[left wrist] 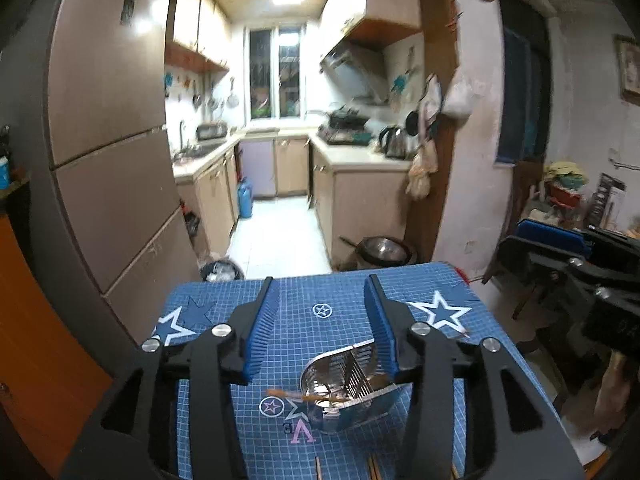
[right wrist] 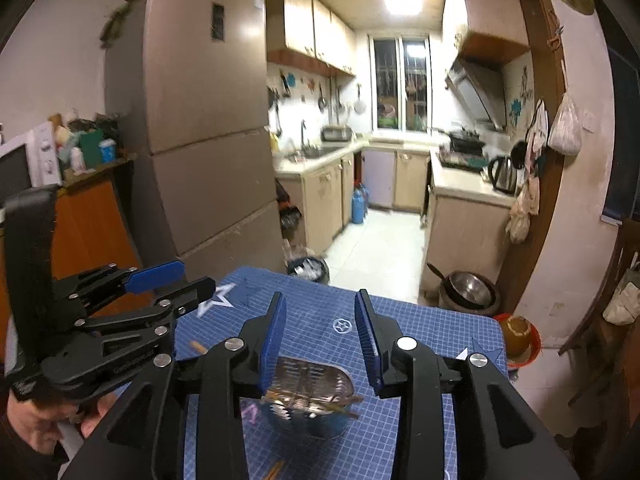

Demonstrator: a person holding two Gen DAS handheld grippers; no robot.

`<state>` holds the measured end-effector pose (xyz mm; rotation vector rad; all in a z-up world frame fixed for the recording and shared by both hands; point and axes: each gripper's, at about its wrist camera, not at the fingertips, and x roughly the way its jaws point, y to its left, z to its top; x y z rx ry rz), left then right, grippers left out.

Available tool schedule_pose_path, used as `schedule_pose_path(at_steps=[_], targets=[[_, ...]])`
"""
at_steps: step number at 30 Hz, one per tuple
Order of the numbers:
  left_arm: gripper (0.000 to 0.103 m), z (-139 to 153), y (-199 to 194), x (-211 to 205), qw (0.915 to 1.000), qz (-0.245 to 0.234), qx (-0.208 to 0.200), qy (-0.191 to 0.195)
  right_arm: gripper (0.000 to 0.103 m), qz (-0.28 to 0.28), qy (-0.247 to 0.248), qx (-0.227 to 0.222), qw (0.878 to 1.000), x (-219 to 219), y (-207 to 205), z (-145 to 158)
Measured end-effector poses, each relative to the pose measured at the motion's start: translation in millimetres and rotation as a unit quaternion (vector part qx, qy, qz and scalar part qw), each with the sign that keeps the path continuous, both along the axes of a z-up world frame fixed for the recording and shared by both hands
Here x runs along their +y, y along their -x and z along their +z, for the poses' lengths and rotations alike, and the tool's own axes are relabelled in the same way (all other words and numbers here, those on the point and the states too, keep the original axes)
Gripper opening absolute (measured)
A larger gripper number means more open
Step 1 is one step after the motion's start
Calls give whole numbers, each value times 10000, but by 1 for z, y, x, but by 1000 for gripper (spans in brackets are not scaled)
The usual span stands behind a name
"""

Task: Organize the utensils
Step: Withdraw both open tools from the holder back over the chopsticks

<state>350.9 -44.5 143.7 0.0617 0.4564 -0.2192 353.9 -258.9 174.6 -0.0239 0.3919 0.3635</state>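
A shiny metal utensil holder (left wrist: 344,376) stands on the blue grid mat (left wrist: 320,332); it also shows in the right wrist view (right wrist: 308,384). A wooden chopstick (left wrist: 296,396) lies across its rim, and chopsticks (right wrist: 320,402) rest across it in the right view. More chopstick ends (left wrist: 318,468) lie on the mat near the bottom edge. My left gripper (left wrist: 326,304) is open and empty, raised above the holder. My right gripper (right wrist: 320,312) is open and empty, also above the holder. The left gripper (right wrist: 188,280) shows at the left of the right wrist view.
The mat covers a small table (right wrist: 440,320) facing a narrow kitchen. A tall fridge (left wrist: 108,140) stands at the left. A bin (left wrist: 222,270), a pot (left wrist: 384,250) and an orange bowl (right wrist: 518,334) sit on the floor beyond the table.
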Motion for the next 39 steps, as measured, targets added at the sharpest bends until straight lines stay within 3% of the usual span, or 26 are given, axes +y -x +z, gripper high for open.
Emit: schedule_pose_path(at_steps=[4,7,9,11,14,17,21,25,39], targets=[[56,-12,79,21,9983,-245,-503,-154,37,154,0,-539,9984,-13,90,-20],[58,-45,123,43,9980,-311,-499,-231,37,157,78,-648,9977,-24,159,-69],[58,-74,143,56,9986,-292,-319,-314,36,145,154,-542,9983,-23,191,-109],[58,-114,162,68,9990,-328,61,-310,20,134,217,-310,9992,-16,217,-152],[58,-165,177,75,9969,-340,568,-418,12,108,121,275,9995,-5,245,-222],[48,-207,184,76,9922,-429,1079,-461,12,79,-20,722,9974,8,261,-271],[43,-241,193,84,9871,-547,1458,-377,12,208,-102,920,9955,32,268,-294],[43,-255,202,82,9853,-635,1546,-366,12,82,2,1003,9949,43,260,-303],[43,-265,197,73,9810,-832,1715,-353,12,357,127,1369,9899,84,225,-312]])
